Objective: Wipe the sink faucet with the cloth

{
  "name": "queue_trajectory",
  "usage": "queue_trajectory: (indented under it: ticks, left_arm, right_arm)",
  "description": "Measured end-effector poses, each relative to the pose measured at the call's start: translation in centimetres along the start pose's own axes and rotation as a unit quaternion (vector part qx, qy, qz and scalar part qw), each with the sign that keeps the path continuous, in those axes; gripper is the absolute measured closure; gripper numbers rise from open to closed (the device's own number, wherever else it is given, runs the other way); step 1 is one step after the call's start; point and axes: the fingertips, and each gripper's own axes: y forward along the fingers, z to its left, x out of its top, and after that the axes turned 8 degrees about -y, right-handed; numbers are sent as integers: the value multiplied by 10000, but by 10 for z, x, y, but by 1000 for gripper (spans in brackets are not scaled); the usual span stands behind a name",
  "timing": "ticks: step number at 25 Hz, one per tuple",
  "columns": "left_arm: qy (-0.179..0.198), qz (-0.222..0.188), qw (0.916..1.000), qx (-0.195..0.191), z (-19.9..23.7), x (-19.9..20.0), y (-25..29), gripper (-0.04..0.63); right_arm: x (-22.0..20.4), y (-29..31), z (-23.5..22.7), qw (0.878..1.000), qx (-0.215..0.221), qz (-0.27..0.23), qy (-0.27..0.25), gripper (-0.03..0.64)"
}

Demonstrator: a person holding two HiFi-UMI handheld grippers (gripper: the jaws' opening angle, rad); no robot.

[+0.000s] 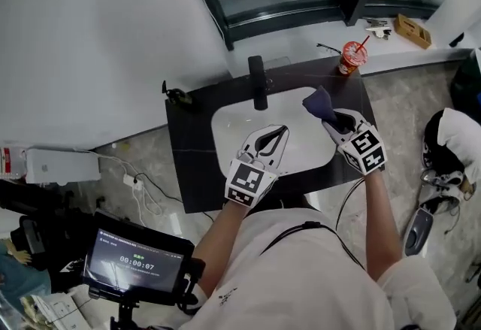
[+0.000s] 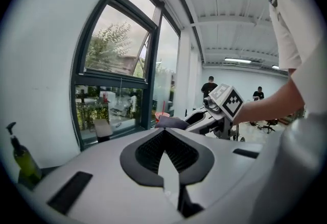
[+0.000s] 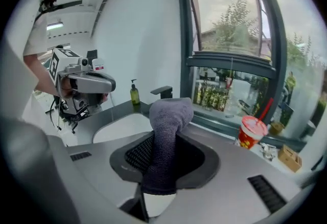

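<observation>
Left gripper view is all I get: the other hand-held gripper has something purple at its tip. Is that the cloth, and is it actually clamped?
Observer: Yes. The right gripper view shows the right hand-held gripper with its jaws pressed on the cloth, which sticks up past the tips.
Operator: I can't find the faucet. Where is it?
Observer: The head view shows the black faucet at the back rim of the white sink, with the cloth to its right and not touching it.
</observation>
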Motion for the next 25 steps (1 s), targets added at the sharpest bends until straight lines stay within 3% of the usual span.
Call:
queue_trajectory:
  ticks: [5,11,21,25]
  left_arm:
    - [-175,-160,9975,661,33,0,-39,600]
    - [-367,-275,9909,1267,55,-8,-79,600]
    - [-505,-298,9858,1574,65,-12,-88,600]
    - [-491,-292,9859,1574,66,-11,-87,600]
  right_arm:
    - [59,50,0,9949,511,-158,-857,503]
    - [108,119,-26,9818,649,59,-1785,503]
    - [136,183,-57,9536,517,628,-2900,503]
    - [127,190,-52,9263,513,910,-3621,503]
